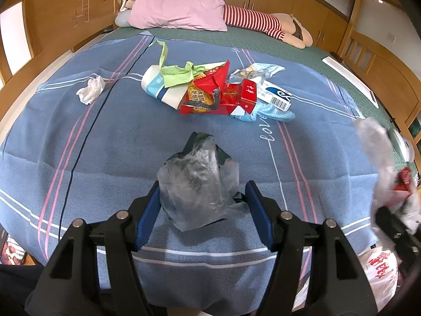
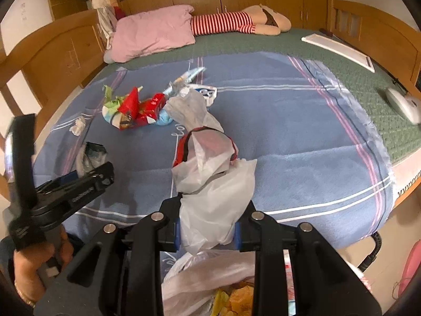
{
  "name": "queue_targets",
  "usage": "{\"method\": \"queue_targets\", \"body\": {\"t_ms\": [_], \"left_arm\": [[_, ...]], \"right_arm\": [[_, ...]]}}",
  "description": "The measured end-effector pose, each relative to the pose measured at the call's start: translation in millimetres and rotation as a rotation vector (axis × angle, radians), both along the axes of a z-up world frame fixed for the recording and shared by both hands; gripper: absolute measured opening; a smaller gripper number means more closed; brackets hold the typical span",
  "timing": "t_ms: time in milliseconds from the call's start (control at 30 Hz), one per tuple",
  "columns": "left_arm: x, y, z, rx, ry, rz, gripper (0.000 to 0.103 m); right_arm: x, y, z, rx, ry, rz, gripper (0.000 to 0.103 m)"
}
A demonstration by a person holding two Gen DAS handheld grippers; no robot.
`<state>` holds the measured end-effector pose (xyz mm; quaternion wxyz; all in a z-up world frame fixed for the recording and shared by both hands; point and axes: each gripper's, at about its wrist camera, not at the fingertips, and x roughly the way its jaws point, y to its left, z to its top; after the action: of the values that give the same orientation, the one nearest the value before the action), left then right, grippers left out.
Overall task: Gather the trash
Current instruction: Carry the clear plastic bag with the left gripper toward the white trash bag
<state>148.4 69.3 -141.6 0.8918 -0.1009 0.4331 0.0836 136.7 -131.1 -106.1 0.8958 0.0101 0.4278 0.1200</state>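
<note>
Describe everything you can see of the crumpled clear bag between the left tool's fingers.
The clear bag is thin, wrinkled, see-through plastic, bunched into a loose upright lump with something dark green inside, peeking out at its top. It rests on the blue blanket, near its front edge, apart from the trash pile. It sits between the blue pads of the left tool; the left pad looks to touch it, while a gap shows beside the right pad.

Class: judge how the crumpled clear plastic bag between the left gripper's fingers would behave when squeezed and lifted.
The crumpled clear plastic bag looks thin and wrinkled, so it would probably collapse, not resist. It seems light for its bulk. Its glossy film might slip between the left gripper pads unless bunched.
</note>
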Motion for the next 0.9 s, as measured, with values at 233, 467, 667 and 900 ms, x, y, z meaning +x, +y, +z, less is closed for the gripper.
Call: {"method": "queue_targets", "body": {"t_ms": [233, 467, 667, 900], "left_arm": [[-3.4, -0.8, 3.4, 0.000, -0.020, -0.008, 0.064], [-4.8, -0.6, 5.7, -0.008, -0.031, -0.018, 0.064], [-4.3, -3.8, 5.7, -0.005, -0.030, -0.033, 0.064], [-13.2, -12.6, 12.5, -0.124, -0.083, -0.162, 0.064]], "right_arm": [[-32.5, -31.8, 37.5, -0.042, -0.039, 0.067, 0.029], [-78.0, -66.0, 20.5, -0.131, 0.085, 0.186, 0.029], [-100.0, -69.8, -36.0, -0.237, 0.253, 0.231, 0.075], [-86.3, -107.0, 11.8, 0.079, 0.061, 0.029, 0.080]]}}
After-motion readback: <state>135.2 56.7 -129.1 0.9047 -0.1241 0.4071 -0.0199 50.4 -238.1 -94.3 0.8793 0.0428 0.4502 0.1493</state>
